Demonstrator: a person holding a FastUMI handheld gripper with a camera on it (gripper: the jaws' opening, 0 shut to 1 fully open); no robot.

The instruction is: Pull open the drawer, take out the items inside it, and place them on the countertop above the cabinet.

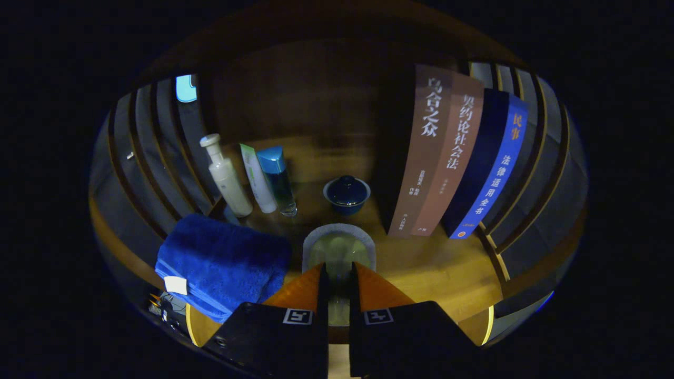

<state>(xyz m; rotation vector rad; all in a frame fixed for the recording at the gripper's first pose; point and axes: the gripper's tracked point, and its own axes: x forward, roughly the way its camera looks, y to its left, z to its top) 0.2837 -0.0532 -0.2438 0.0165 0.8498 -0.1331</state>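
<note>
Hand-held gripper (338,273), fingers narrowed around a pale cup (338,247) with a grey rim, above the counter (437,268); folded blue towel (224,263) just beside it.

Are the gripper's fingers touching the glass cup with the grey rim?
Touching. In the gripper view, the gripper has both fingers pressed against the glass cup, one on each side, above the countertop.

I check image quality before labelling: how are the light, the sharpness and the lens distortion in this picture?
Gripper view: dim, warm light; the countertop is brightest, the back wall is in shadow. Strong fisheye bending curves the books and the side slats. Bottles look sharp. The hand-held gripper holds a translucent glass-like item.
</note>
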